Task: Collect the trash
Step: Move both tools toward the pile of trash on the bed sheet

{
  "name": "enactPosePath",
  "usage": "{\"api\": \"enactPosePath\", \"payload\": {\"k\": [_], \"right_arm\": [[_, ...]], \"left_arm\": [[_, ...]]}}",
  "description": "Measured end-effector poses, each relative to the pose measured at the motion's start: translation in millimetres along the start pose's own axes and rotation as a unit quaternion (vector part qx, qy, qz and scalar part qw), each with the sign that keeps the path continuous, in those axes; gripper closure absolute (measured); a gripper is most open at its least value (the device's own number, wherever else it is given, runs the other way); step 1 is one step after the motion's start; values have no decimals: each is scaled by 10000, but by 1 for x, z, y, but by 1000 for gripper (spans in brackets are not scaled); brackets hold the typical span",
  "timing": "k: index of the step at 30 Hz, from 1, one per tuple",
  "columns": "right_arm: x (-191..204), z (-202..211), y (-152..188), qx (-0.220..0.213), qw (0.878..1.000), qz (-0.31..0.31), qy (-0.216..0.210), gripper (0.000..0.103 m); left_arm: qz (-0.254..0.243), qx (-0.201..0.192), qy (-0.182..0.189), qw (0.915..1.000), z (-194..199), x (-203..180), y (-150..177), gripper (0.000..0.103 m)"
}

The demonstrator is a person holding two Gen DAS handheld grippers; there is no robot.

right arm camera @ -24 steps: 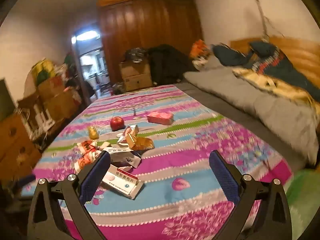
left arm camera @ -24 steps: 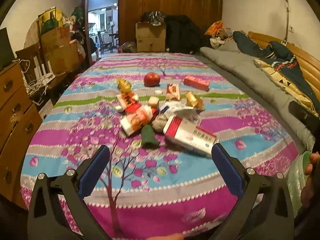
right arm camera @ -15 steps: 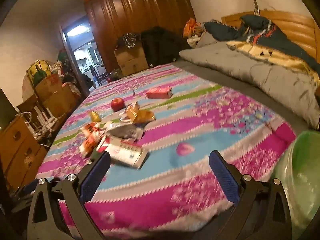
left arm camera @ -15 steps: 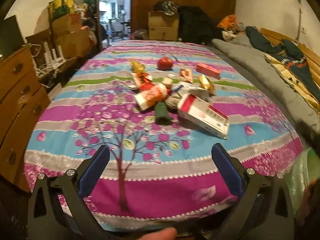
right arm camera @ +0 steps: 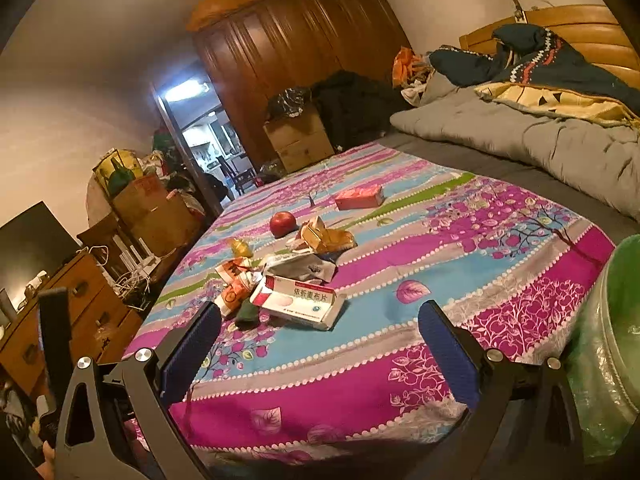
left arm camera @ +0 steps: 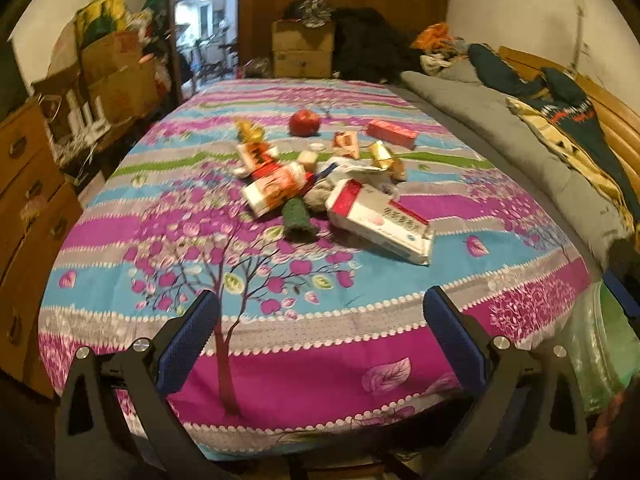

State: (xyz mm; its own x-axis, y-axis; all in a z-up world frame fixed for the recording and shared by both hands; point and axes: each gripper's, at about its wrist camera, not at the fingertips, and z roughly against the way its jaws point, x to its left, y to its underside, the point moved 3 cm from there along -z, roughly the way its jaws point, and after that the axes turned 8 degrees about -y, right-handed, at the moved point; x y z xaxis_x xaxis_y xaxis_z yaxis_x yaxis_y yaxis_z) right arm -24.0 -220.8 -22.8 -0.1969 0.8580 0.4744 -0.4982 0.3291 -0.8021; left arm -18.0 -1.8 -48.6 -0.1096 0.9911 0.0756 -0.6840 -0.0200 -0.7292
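Observation:
A heap of trash lies mid-bed on the flowered sheet [left arm camera: 304, 340]: a white and red medicine box [left arm camera: 380, 222] [right arm camera: 298, 300], an orange-white packet [left arm camera: 276, 190] [right arm camera: 234, 294], a green rolled item [left arm camera: 298, 220], gold wrappers [left arm camera: 386, 156] [right arm camera: 326, 238], a pink box [left arm camera: 390, 132] [right arm camera: 360, 198]. A red apple [left arm camera: 305, 123] [right arm camera: 283, 223] sits behind them. My left gripper [left arm camera: 320, 320] hangs open over the bed's near edge, well short of the heap. My right gripper [right arm camera: 320, 330] is open too, nothing between its blue pads. A green bin with a clear liner [right arm camera: 612, 328] [left arm camera: 600, 344] stands at the bed's right corner.
A grey quilt [right arm camera: 540, 140] and dark clothes [right arm camera: 540, 56] cover the bed's right side. Wooden drawers [left arm camera: 28, 200] and cardboard boxes [left arm camera: 116, 76] line the left wall. A wardrobe [right arm camera: 300, 52] and more boxes [left arm camera: 302, 48] stand at the far end by an open doorway.
Both grippers have pulled back from the heap toward the bed's near edge. The right view has swung so the green bin shows at right. Both stay open.

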Motion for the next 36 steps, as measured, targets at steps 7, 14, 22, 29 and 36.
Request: {"api": "enactPosePath", "payload": {"k": [7, 14, 22, 29, 36], "right_arm": [[-12, -16, -1, 285, 9992, -80, 272, 5], [-15, -36, -22, 328, 9953, 523, 745, 5], [12, -59, -48, 206, 9856, 1543, 660, 5], [15, -79, -53, 415, 9842, 1588, 656, 5], [18, -97, -41, 745, 9807, 1727, 534, 5]], "left_arm": [[-247, 118, -265, 9993, -6, -7, -1, 5], [-102, -408, -847, 9955, -3, 16, -26, 5], [-10, -539, -1095, 9925, -8, 32, -56, 5], [20, -365, -1123, 9930, -15, 38, -62, 5], [-62, -187, -1175, 9929, -25, 38, -61, 5]]}}
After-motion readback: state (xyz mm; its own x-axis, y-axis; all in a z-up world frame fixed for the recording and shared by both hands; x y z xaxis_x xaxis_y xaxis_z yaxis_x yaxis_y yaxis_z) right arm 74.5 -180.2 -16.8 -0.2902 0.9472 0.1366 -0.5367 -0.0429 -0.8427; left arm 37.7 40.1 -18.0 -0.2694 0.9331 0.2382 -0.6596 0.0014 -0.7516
